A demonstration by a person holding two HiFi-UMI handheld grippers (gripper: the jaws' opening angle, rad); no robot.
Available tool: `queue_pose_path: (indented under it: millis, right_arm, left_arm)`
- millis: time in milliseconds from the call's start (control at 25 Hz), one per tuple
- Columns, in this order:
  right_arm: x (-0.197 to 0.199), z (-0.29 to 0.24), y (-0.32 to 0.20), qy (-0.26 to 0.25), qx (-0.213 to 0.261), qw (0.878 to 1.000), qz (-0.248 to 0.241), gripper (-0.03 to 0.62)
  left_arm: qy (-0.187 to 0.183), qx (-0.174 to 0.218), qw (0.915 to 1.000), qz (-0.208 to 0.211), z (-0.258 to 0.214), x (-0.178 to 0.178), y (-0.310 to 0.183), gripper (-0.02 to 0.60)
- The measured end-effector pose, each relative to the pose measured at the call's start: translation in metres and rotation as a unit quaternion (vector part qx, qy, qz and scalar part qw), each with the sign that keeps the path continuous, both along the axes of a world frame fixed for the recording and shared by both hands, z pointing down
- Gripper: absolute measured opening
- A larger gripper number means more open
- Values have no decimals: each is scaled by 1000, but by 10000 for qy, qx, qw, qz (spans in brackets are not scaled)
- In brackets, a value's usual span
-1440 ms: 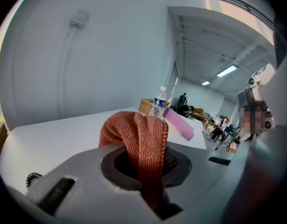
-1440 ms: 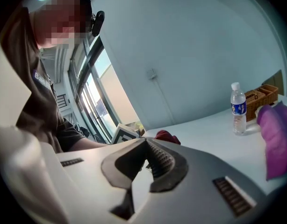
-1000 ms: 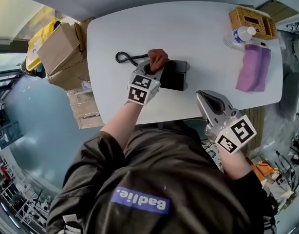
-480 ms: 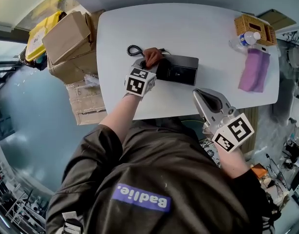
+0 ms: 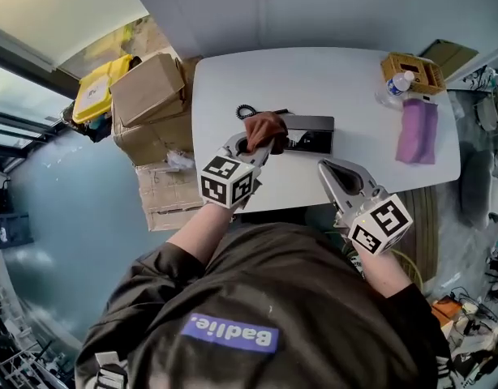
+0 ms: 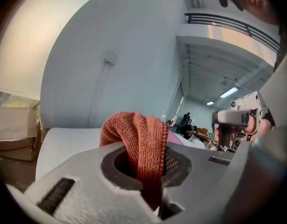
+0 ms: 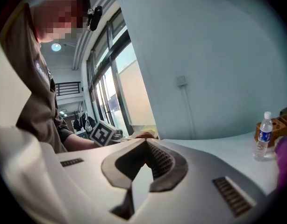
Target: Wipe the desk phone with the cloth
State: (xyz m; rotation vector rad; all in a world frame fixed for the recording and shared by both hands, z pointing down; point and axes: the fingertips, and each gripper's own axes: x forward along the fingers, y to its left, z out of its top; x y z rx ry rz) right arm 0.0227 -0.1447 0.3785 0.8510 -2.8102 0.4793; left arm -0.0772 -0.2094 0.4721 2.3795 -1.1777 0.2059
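Head view: cardboard boxes stand beside the left end of the white table, and on it the left gripper has its jaws clamped on a rust-red cloth. The cloth bulges above the jaws and lies against the left end of the black desk phone, near the coiled cord. Right of the phone, the right gripper hangs over the table's near edge with its jaws pressed together on nothing, and farther right lie a purple cloth, a water bottle and a wicker basket.
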Motion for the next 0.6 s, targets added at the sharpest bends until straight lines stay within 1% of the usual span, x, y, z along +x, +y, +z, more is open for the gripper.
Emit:
queue_pose_path:
  millis: [200,400,600]
  right_arm:
    - [-21,-10,23,-51,187,9997,-121,28]
    - [-38,-24,41,-68,393,9990,-222,28]
    - [-50,-32,50,-71,506,9984,-253,26]
  left_arm:
    - [295,411,9987,89,-53,-5,32,44]
    - [564,764,9952,240,-100,-4,70,44]
    - [656,1084,9913,366,-133,-7,97,44]
